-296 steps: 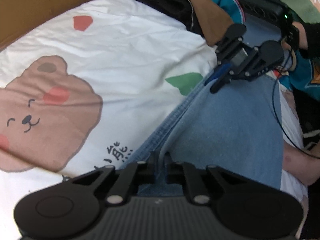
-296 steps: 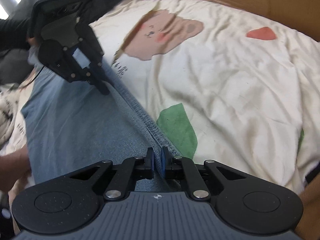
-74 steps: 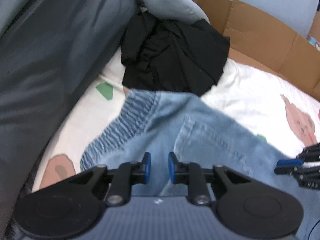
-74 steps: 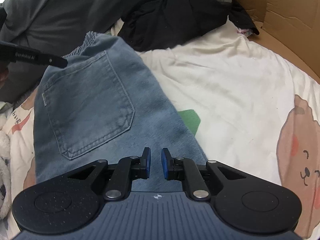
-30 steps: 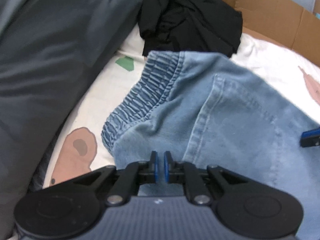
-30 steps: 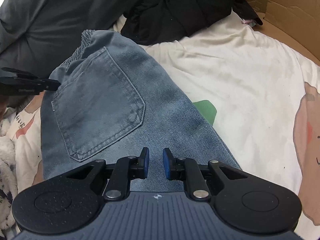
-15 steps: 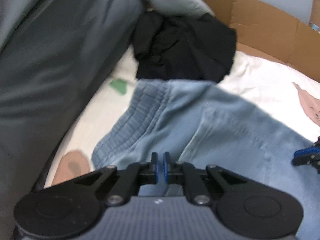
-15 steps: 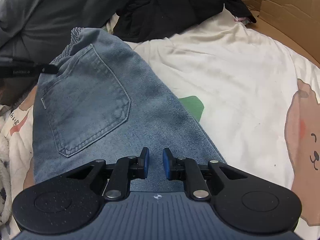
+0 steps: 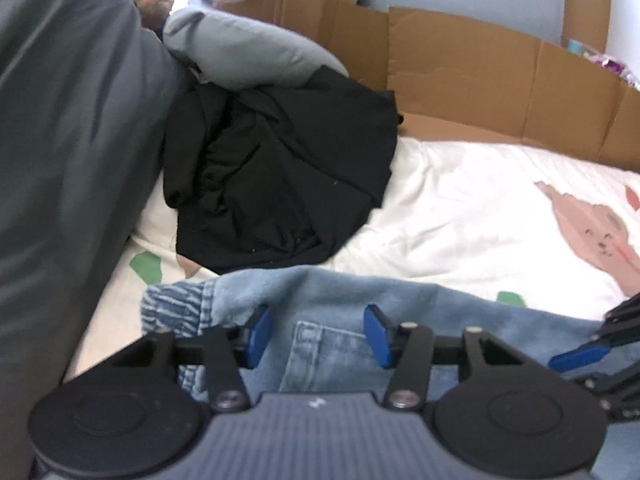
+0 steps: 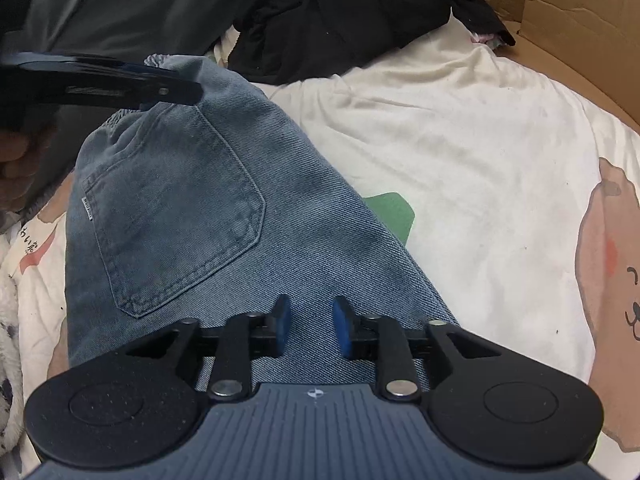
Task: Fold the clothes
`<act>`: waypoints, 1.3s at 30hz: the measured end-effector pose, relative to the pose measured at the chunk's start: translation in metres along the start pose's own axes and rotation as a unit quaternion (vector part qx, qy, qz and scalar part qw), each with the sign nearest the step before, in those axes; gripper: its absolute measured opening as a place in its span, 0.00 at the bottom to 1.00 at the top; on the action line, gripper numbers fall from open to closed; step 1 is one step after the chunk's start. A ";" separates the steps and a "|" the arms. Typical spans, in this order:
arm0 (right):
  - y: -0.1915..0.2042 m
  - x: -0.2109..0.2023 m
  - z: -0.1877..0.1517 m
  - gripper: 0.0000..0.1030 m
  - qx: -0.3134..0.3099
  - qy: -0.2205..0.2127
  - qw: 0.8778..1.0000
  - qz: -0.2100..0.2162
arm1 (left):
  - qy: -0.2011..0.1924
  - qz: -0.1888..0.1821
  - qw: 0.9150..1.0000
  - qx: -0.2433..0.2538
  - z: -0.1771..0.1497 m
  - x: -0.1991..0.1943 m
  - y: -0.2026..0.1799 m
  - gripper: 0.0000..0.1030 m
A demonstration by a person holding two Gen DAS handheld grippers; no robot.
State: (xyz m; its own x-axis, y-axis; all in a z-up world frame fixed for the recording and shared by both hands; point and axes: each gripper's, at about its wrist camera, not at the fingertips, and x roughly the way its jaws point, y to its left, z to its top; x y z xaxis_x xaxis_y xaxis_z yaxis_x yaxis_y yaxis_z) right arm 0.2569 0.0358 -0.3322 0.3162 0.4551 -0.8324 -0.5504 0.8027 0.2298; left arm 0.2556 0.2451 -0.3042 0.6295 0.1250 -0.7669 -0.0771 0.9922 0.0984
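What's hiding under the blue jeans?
The jeans lie on a white bedsheet with bear pictures. A green patch of the print peeks out at their edge. Whatever else is printed or lying beneath them is covered, so it can't be seen.

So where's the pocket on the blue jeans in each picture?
Left wrist view: the stitched back pocket of the light blue denim jeans sits at bottom centre, just beyond the fingers.
Right wrist view: the pocket lies left of centre.
Shared landmark: the crumpled black garment beyond the jeans.

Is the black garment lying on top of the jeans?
No, the black garment lies on the sheet beyond the jeans.
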 end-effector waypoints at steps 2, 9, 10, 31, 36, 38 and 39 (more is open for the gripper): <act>-0.001 -0.001 -0.001 0.36 -0.003 0.000 1.000 -0.002 | 0.007 0.001 1.000 0.007 0.000 0.010 0.003 0.43; -0.011 -0.009 -0.010 0.36 -0.012 0.010 1.000 -0.008 | 0.029 -0.001 0.999 0.027 -0.007 0.041 0.013 0.39; -0.013 -0.013 -0.012 0.36 -0.013 0.013 1.000 -0.003 | 0.030 0.001 0.999 0.033 -0.007 0.043 0.012 0.39; -0.095 -0.184 -0.045 0.37 -0.053 0.025 0.998 0.019 | 0.044 0.020 0.999 -0.010 0.037 -0.024 0.003 0.70; -0.126 -0.268 -0.039 0.42 -0.031 -0.021 0.999 -0.021 | 0.030 0.016 0.999 -0.007 0.045 -0.065 -0.005 0.77; -0.138 -0.302 -0.040 0.42 -0.019 -0.039 0.998 -0.047 | 0.029 0.010 0.999 -0.008 0.050 -0.082 -0.009 0.77; -0.143 -0.317 -0.041 0.42 -0.013 -0.049 0.997 -0.060 | 0.029 0.008 1.000 -0.008 0.053 -0.091 -0.011 0.77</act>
State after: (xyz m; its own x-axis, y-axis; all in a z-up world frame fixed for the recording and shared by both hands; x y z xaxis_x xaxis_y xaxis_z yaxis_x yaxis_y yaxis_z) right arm 0.2040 -0.2385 -0.1219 0.4545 0.3936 -0.7991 -0.5235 0.8438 0.1178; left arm 0.2398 0.2222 -0.2019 0.5830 0.1401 -0.8003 -0.0988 0.9899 0.1013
